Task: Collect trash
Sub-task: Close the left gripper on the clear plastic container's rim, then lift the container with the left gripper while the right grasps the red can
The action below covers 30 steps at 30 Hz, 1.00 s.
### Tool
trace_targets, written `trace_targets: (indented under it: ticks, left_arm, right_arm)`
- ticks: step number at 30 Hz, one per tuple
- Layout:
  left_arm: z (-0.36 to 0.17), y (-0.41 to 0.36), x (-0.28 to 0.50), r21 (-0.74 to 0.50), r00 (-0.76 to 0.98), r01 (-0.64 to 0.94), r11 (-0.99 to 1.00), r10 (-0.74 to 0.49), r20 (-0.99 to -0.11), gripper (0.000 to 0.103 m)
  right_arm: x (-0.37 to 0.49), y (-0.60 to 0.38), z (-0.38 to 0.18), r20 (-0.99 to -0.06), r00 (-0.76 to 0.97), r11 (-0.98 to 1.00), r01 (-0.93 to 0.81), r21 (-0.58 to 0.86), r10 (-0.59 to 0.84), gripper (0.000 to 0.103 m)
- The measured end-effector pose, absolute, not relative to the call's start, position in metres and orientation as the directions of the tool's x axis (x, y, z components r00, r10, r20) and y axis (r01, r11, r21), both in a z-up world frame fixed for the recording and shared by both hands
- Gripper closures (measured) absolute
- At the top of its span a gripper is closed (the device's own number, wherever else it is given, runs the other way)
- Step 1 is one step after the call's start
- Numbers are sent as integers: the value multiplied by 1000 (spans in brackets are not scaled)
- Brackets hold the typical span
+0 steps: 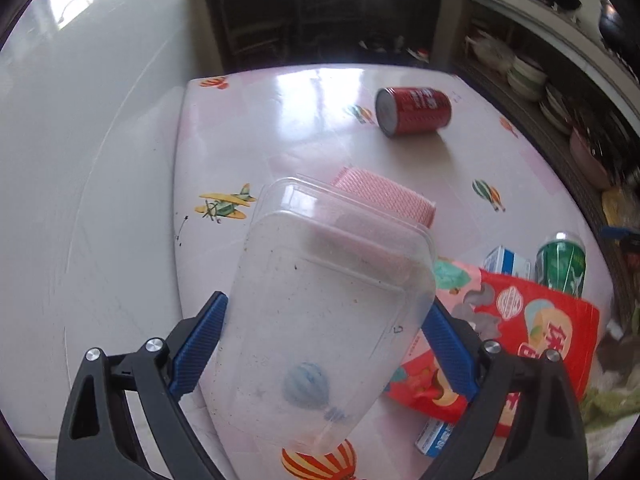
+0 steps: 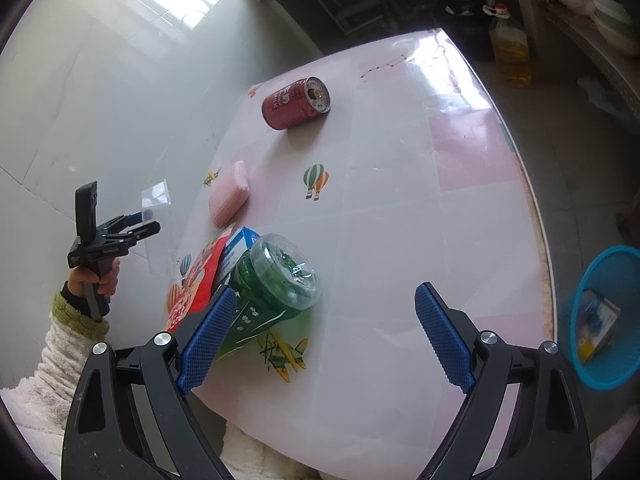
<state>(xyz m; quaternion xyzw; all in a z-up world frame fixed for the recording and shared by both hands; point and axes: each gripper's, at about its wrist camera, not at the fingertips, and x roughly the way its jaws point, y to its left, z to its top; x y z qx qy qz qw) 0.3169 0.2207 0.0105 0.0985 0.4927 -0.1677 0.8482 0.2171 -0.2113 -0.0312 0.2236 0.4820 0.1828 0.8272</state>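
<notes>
Holding a clear plastic takeaway box (image 1: 320, 320) up off the table, the left gripper (image 1: 324, 344) has its blue fingers (image 1: 200, 348) clamped on both sides of it, out past the left edge over the pale tiled floor (image 1: 80, 200). From the right wrist view you can see that same gripper (image 2: 136, 224) off to the left, with the person's hand (image 2: 98, 276) wrapped round its handle and a fluffy white sleeve with a green cuff (image 2: 68, 320) below.

The right gripper (image 2: 326, 336) is spread wide and gripping nothing, hovering over the near edge of the pink table with balloon and plane prints (image 2: 400, 200). Its left finger (image 2: 208, 336) sits right up against a green plastic bottle (image 2: 272, 284) lying on its side, can't tell if it's actually touching.

Rest of the junk on the table: a red drink can (image 2: 296, 102) tipped over at the far end, a pink scrubbing sponge (image 2: 230, 196) near the left edge, a red snack bag (image 2: 196, 284) and a small blue and white carton (image 2: 238, 248) bunched up just beside the bottle on the near left.

Down on the floor to the right, well apart from the table's clutter, there's a blue plastic bin (image 2: 600, 320) with a blue and yellow package (image 2: 596, 320) in it.
</notes>
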Motion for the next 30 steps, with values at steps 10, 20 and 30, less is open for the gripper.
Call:
trace_targets:
  ticks: [10, 20, 30]
  left_arm:
    - [39, 219, 290, -91, 537, 213, 973, -195, -821, 11]
    - [59, 221, 285, -194, 574, 160, 968, -251, -779, 11]
    - [64, 232, 285, -236, 582, 133, 963, -269, -768, 11]
  right_arm:
    - [227, -215, -17, -695, 515, 840, -99, 533, 502, 16]
    - [314, -200, 25, -635, 618, 881, -245, 404, 463, 8]
    - [453, -157, -1, -635, 624, 881, -417, 223, 455, 8]
